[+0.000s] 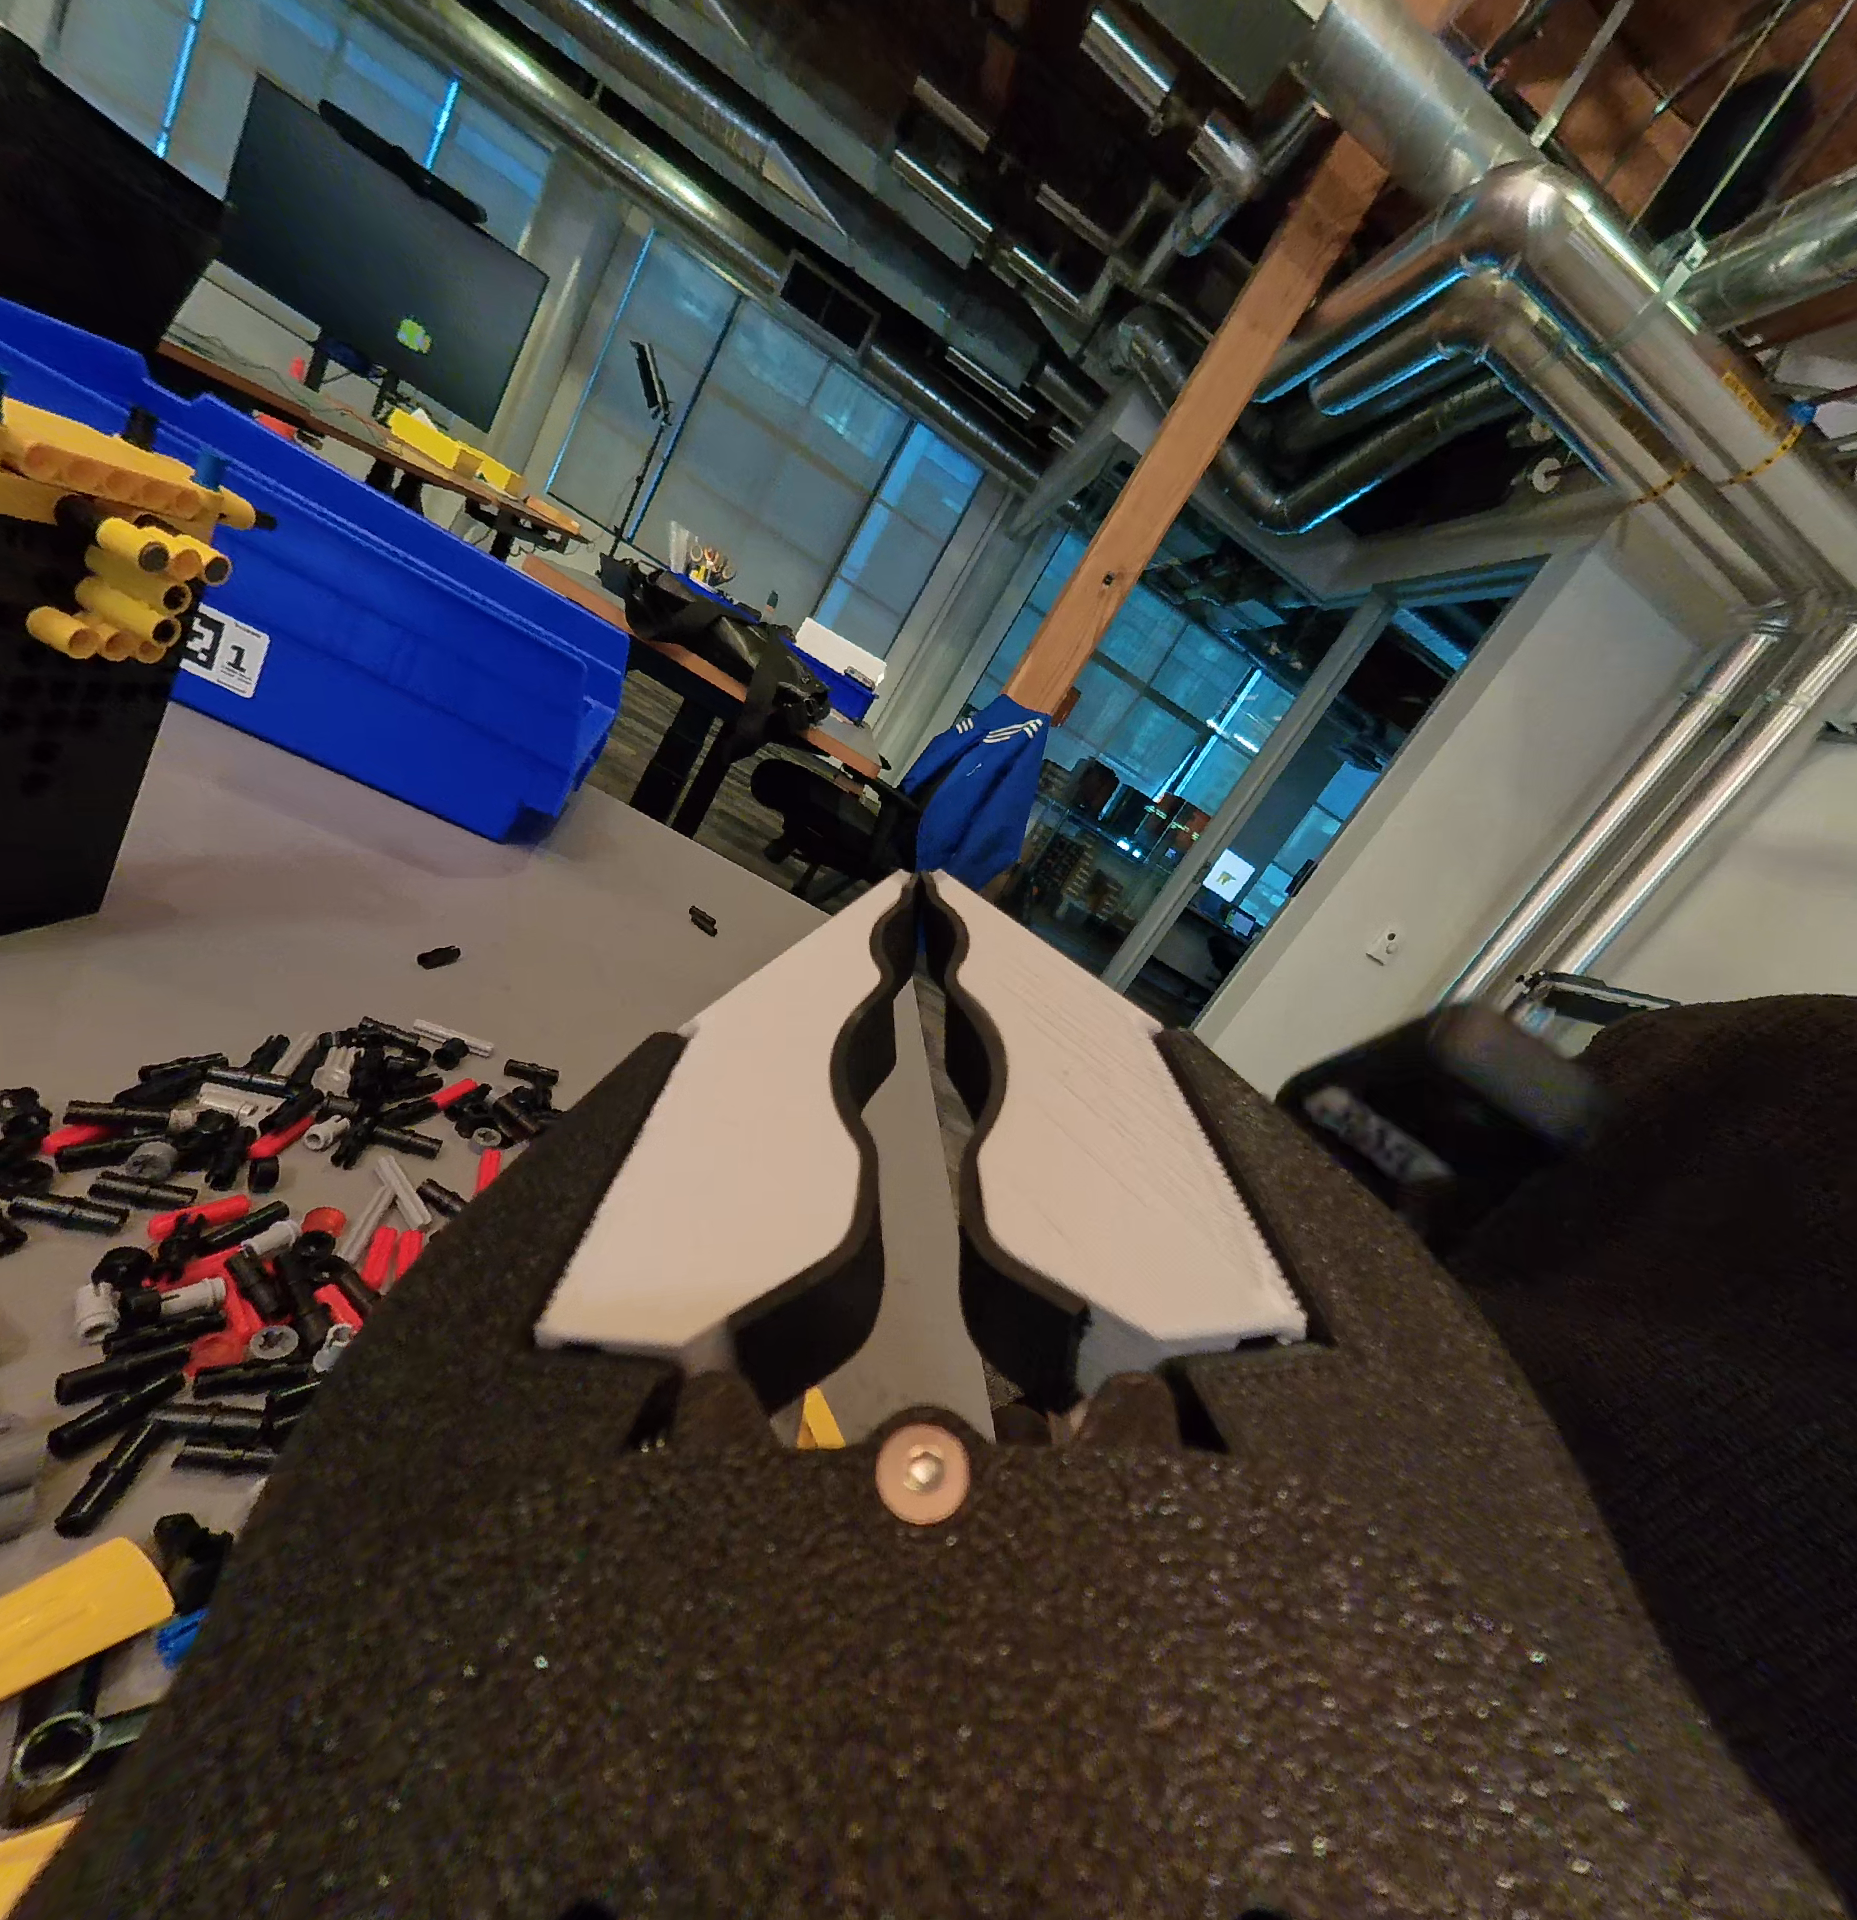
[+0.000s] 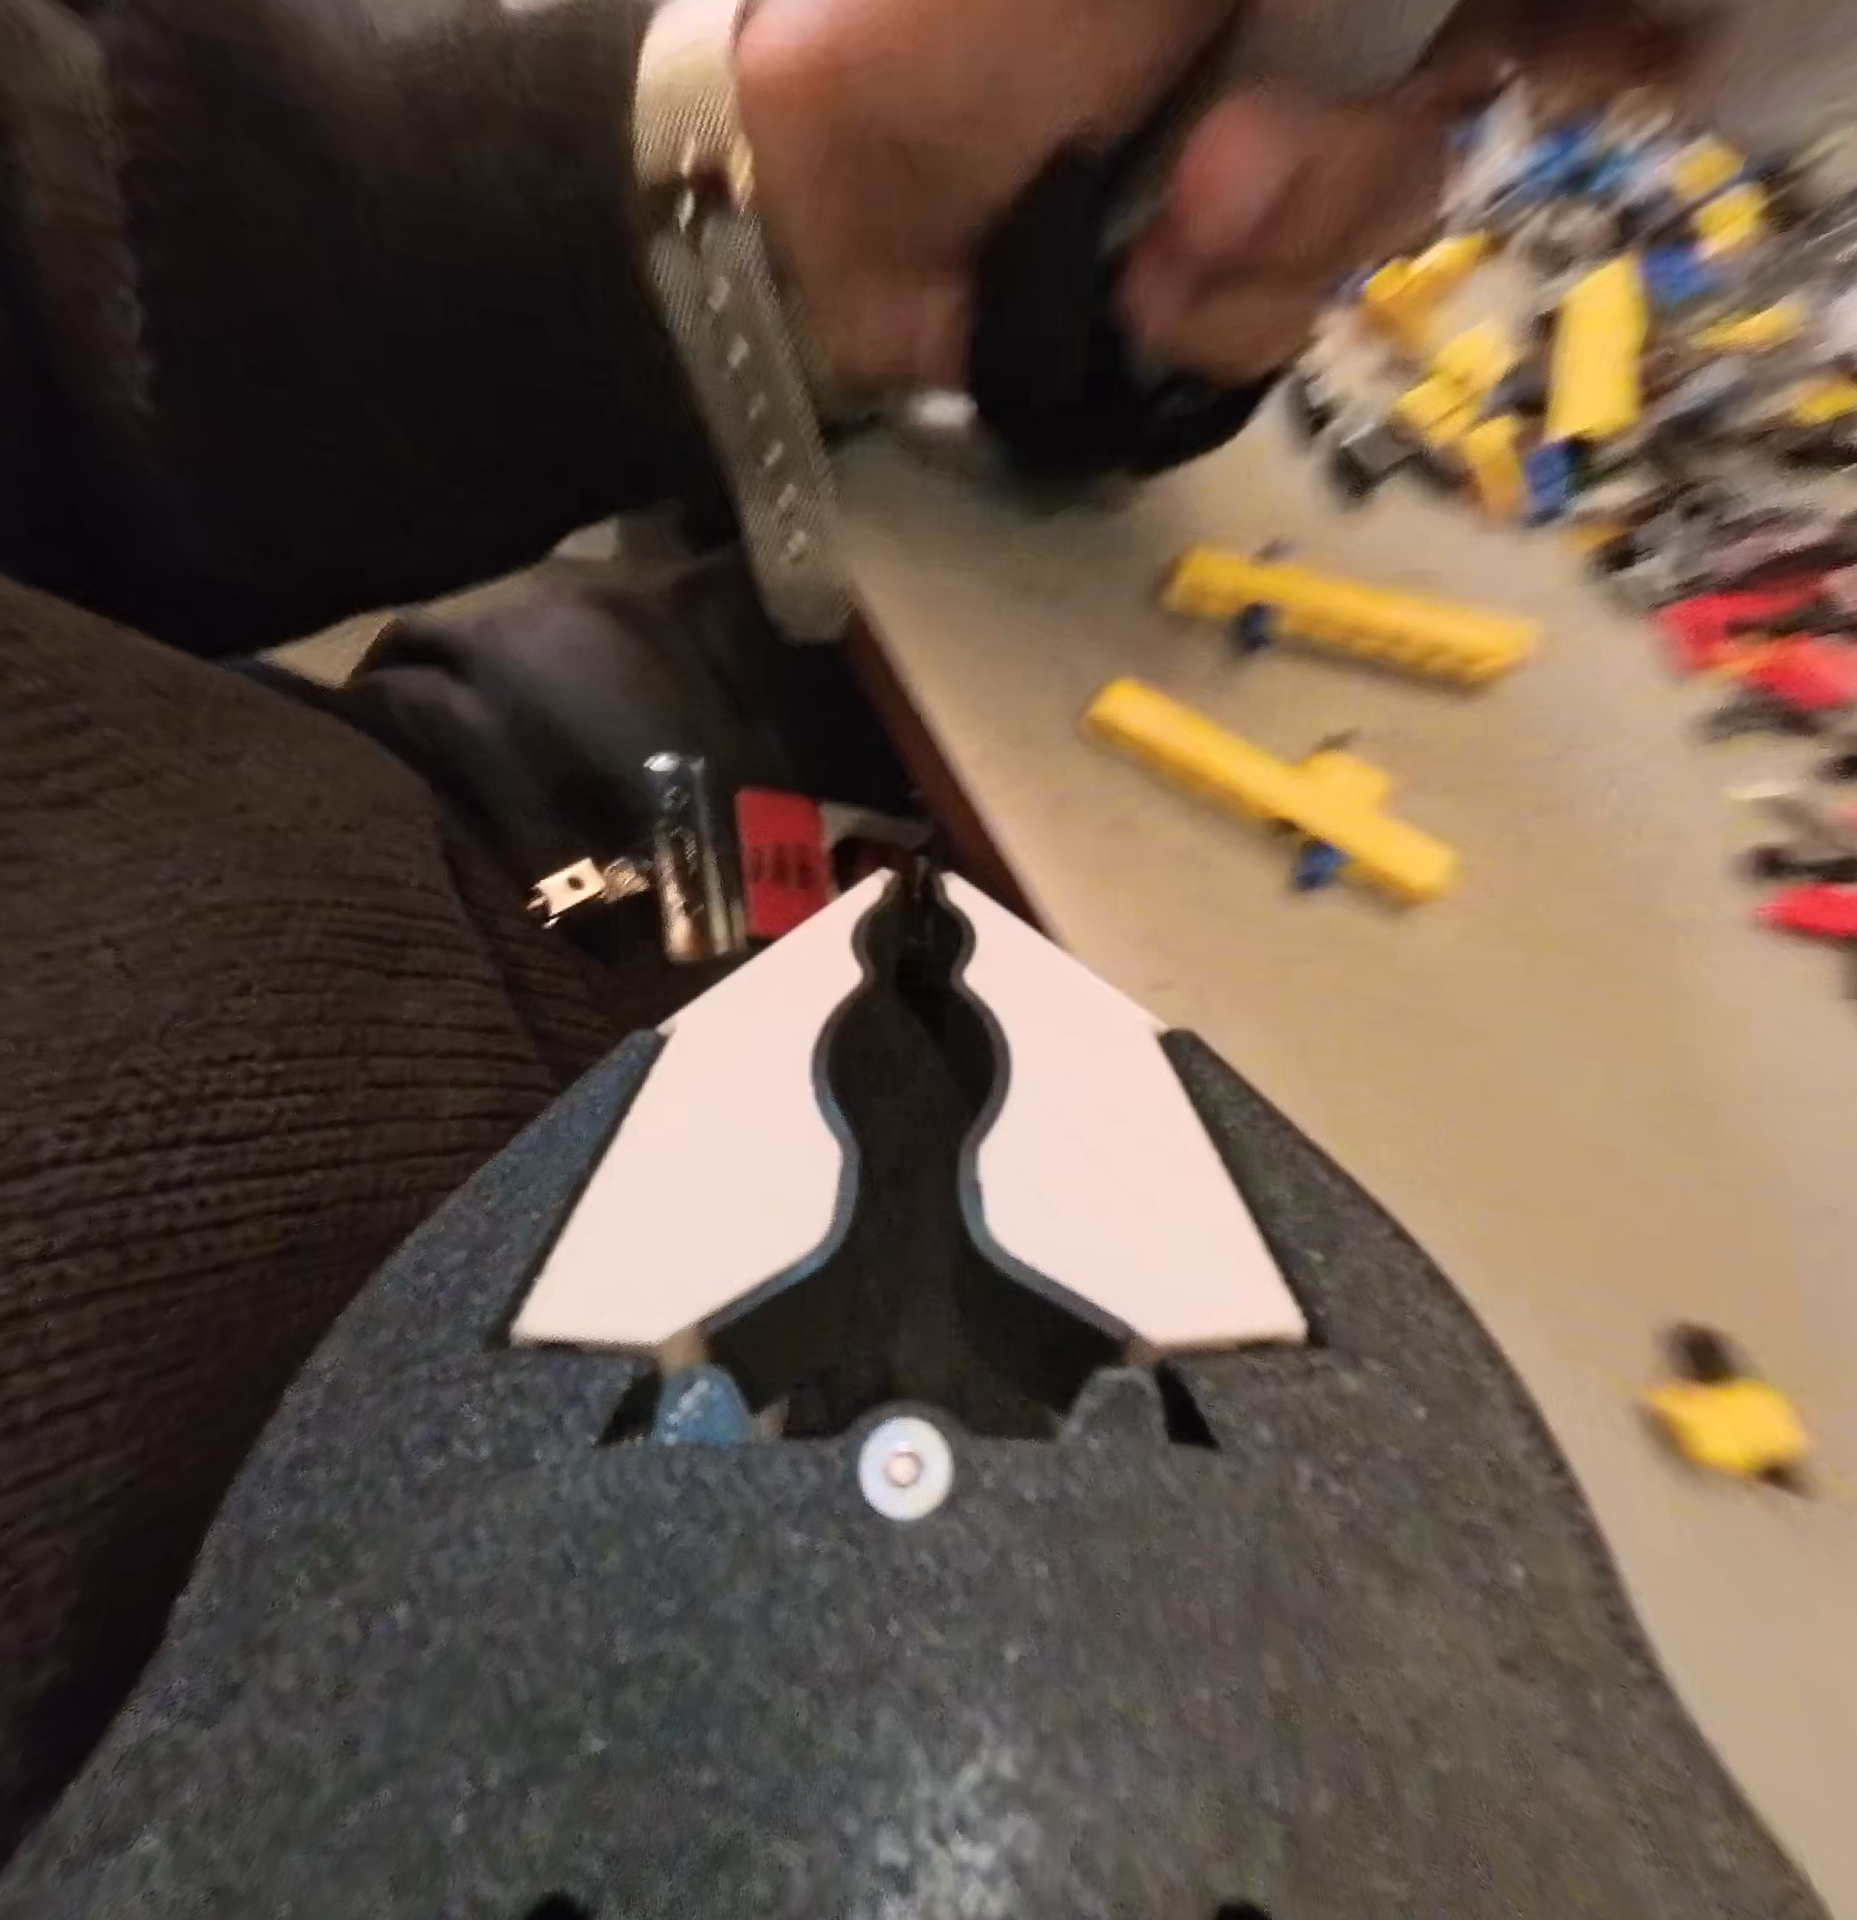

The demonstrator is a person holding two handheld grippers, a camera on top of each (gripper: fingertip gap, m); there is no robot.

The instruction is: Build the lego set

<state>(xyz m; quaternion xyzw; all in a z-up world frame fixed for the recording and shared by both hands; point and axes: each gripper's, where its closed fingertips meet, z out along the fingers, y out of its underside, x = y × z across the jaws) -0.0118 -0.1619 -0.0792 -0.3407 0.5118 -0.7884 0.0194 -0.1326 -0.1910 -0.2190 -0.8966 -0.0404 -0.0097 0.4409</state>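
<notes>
Left gripper: the left gripper (image 1: 919, 883) is raised off the grey counter (image 1: 311, 894) and angled upward toward the room beyond; its white fingers (image 1: 768, 1122) meet at the tips and nothing sits between them.
Right gripper: the right gripper (image 2: 908, 883) hangs just off the counter's near edge (image 2: 1163, 1039), over dark ribbed cloth (image 2: 176, 987); its fingers (image 2: 695, 1143) are closed tip to tip and carry nothing.
Pin pile: a loose heap of black, red and grey connector pins (image 1: 207, 1216) lies on the counter to the left of the left gripper, near its body but not touching it.
Stray pins: two black pins (image 1: 439, 956) lie apart from the heap, farther out on the counter than the heap.
Yellow build: a yellow beam assembly (image 1: 113, 530) with blue pegs stands against a black block (image 1: 51, 748) beyond the heap.
Blue bin: a blue bin (image 1: 404, 644) with a white tag sits behind the black block.
Yellow beams: two long yellow beams (image 2: 1350, 618) and a small yellow piece (image 2: 1724, 1423) lie on the counter to the right of the right gripper, well apart from its tips.
Far heap: a blurred mass of yellow, blue, black and red parts (image 2: 1630, 343) lies beyond the beams.
Hand: a blurred hand (image 2: 955, 187) grips a dark handle above the counter's edge, beyond the right gripper's tips.
Metal clip: a metal clip and red tag (image 2: 695, 862) lie on the cloth just beyond the right gripper's tips.
</notes>
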